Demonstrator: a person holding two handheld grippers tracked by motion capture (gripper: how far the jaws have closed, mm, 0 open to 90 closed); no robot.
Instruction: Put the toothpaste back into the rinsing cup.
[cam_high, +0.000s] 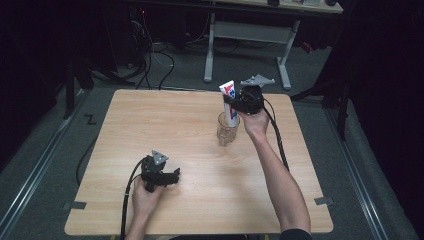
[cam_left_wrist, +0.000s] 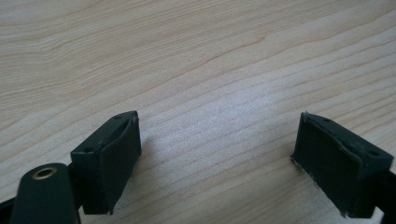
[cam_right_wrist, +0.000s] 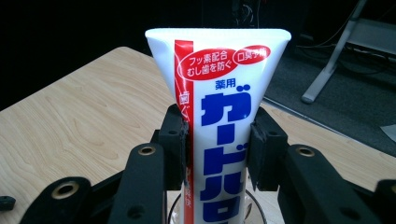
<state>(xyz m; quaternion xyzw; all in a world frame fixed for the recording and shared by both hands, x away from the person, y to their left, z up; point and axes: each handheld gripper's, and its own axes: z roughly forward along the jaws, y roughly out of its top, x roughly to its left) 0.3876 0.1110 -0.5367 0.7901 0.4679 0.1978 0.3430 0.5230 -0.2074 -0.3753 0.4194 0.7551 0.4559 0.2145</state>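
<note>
My right tool (cam_right_wrist: 218, 144) clamps a smooth white tube (cam_right_wrist: 219, 88), flat-crimped end up, standing in a ribbed glass (cam_high: 227, 131). Left tool (cam_left_wrist: 217, 154) gapes empty over the pale woodgrain counter (cam_high: 165, 120), well left of the glass.

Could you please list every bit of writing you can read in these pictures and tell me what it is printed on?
All on the tube, clamped in the right gripper above the glass:
"フッ素配合 むし歯を防ぐ" in the red oval.
"口臭予防" in the smaller red oval.
"薬用" in small blue.
"ガードハロ" in big blue letters, cut off at the bottom.
White writing on the red stripe: partly hidden, not readable.
The table bears no writing.
</note>
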